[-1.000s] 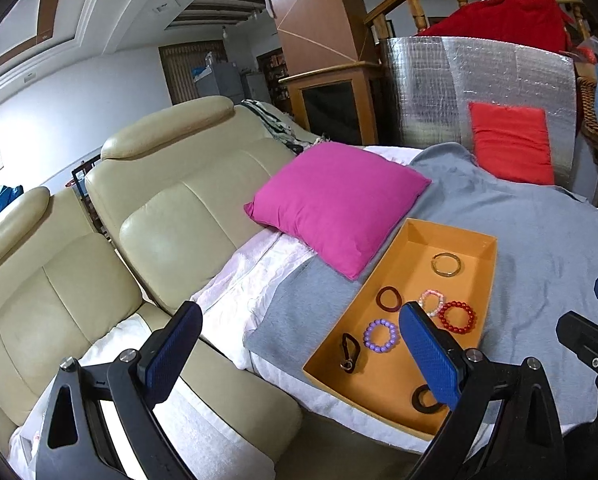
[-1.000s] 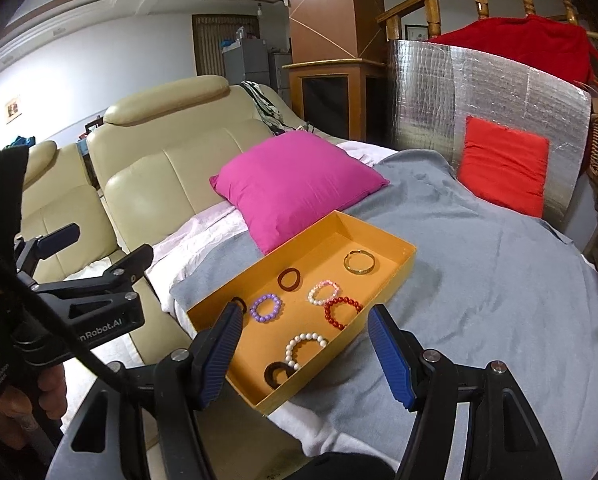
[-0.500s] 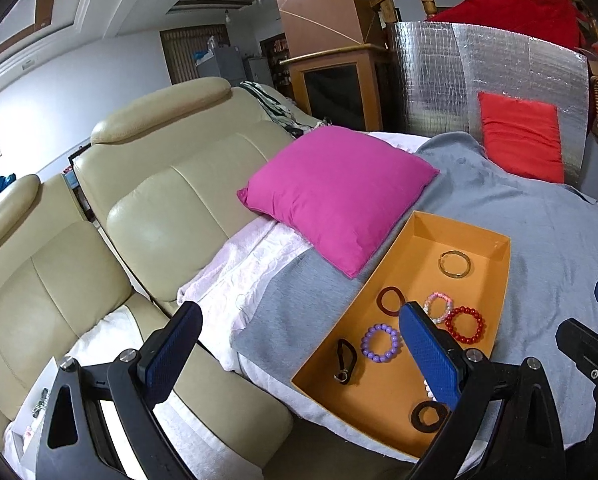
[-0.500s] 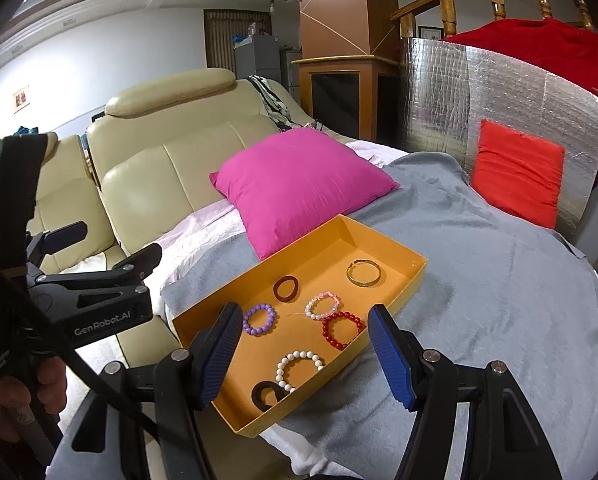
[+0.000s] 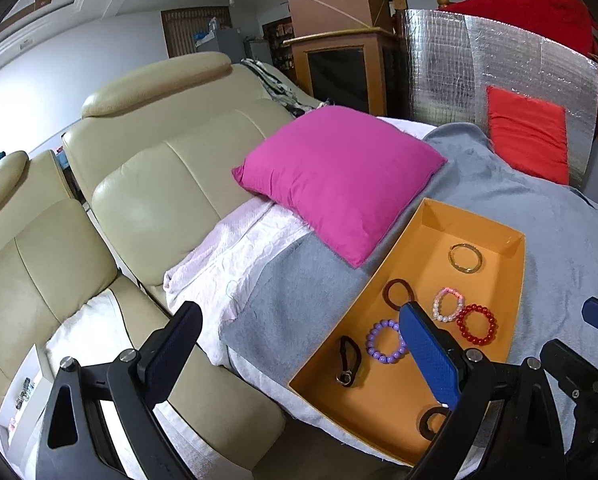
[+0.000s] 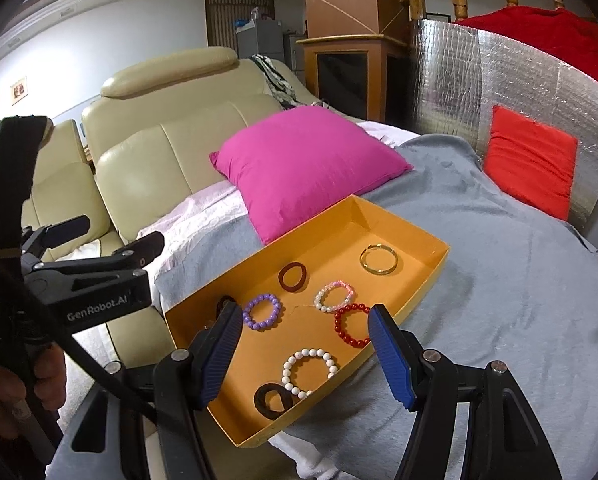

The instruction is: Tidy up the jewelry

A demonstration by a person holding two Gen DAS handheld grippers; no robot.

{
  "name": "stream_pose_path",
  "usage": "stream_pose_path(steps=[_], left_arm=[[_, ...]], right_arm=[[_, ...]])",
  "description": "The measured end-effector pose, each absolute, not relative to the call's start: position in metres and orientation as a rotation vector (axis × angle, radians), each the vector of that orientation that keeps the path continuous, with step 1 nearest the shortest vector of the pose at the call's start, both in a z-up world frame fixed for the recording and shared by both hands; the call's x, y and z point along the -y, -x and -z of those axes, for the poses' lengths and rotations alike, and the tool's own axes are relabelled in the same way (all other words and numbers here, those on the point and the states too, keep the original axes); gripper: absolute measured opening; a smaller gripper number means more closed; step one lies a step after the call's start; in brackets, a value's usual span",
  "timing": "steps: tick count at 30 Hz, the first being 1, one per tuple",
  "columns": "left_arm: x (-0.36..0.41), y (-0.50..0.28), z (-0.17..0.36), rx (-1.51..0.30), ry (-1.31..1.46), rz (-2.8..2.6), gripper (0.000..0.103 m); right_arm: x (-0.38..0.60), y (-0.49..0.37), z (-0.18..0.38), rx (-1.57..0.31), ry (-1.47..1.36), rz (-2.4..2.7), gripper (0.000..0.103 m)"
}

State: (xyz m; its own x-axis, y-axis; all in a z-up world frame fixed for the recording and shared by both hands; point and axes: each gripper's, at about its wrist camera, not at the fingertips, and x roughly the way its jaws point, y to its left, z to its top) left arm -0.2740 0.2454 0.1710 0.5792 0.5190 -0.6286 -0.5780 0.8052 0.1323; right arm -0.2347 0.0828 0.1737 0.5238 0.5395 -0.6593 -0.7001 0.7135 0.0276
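white bead bracelet (image 6: pixel 309 373): hidden behind left claw (image 5: pixel 299 344) | dark ring (image 5: pixel 433 420): half covered

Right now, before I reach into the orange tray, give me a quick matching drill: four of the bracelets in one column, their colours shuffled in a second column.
Things:
1. bracelet nearest the right gripper
2. bangle at the tray's far end
3. beaded bracelet beside the dark hair tie
4. beaded bracelet by the tray's right wall

Colours:
A. purple
B. white
C. red
D. gold

Pairs: 1-B, 2-D, 3-A, 4-C
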Motion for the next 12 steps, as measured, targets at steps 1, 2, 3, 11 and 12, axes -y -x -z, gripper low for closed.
stream_pose_path(steps=[1,2,3,11,12], left_arm=[[-0.246,0.273,-0.170,-0.709,0.090,-0.643,0.099],[-0.247,0.272,-0.169,-0.711,0.089,-0.644,0.099],[-0.247,0.271,-0.168,-0.713,0.087,-0.644,0.099],[-0.223,0.256,-0.167,-0.715,0.030,-0.626,0.099],[-0.211,0.248,-0.166,-0.722,0.021,-0.584,0.099]], right_arm=[[-0.084,0.234,-0.171,-0.697,0.255,-0.751,0.069],[-0.085,0.233,-0.169,-0.700,0.254,-0.752,0.069],[-0.086,0.232,-0.167,-0.703,0.250,-0.753,0.069],[-0.071,0.217,-0.161,-0.713,0.175,-0.755,0.069],[-0.057,0.210,-0.162,-0.695,0.151,-0.734,0.069]])
